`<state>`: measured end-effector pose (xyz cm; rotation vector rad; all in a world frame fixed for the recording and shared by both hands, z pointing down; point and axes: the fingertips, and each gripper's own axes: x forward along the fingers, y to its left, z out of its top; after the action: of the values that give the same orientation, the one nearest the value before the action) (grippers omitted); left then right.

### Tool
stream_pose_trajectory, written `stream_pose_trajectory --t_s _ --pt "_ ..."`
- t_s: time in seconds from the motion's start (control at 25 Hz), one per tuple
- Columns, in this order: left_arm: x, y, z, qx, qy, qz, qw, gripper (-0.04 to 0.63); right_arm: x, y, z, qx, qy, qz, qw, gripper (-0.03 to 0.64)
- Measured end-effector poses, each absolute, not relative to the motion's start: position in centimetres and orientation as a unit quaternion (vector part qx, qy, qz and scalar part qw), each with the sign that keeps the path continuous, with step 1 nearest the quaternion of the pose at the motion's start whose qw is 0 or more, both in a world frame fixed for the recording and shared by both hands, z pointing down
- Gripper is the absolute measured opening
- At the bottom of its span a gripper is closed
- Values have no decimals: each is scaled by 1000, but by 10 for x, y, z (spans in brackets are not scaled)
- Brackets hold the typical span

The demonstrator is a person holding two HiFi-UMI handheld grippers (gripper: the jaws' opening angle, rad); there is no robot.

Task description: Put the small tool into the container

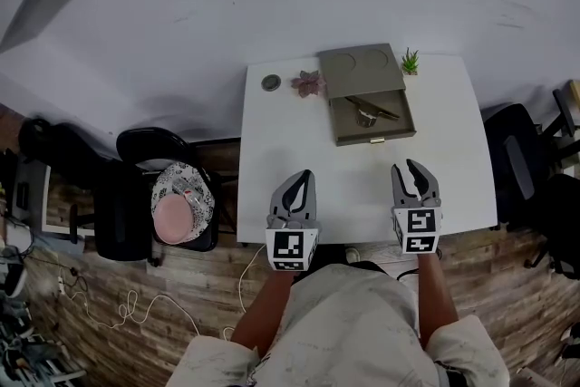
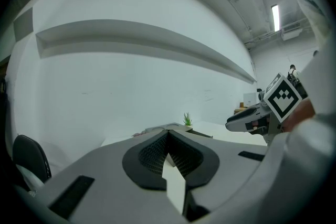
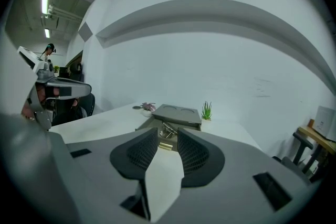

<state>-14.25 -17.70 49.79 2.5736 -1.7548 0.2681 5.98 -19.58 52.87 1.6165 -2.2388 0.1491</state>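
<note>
A grey container (image 1: 361, 66) stands at the table's far middle with its drawer (image 1: 375, 128) pulled open toward me. The small metal tool (image 1: 368, 111) lies inside the drawer, and shows in the right gripper view as the tool (image 3: 167, 130) between the jaws, farther off. My left gripper (image 1: 305, 176) hovers near the table's front edge, shut and empty; its jaws meet at the tip (image 2: 168, 132). My right gripper (image 1: 407, 168) hovers at the front right, open with nothing between its fingers (image 3: 168, 132), pointing at the drawer.
A white table (image 1: 272, 168) carries a small round disc (image 1: 271, 82), a pink succulent (image 1: 309, 83) and a green plant (image 1: 410, 62) beside the container. A chair with a hat (image 1: 181, 199) stands left of the table, a black chair (image 1: 515, 160) to the right.
</note>
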Motion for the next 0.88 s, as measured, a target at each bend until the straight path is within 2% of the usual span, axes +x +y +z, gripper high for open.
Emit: stream_pose_trajectory --t_s 0.2,0.88 --pt "-144 -173 483 819 -568 75 -2 6 67 -195 502 592 -792 38 143 130" --pt "-154 -183 443 809 -585 39 -52 6 77 -191 434 610 -789 -43 61 130"
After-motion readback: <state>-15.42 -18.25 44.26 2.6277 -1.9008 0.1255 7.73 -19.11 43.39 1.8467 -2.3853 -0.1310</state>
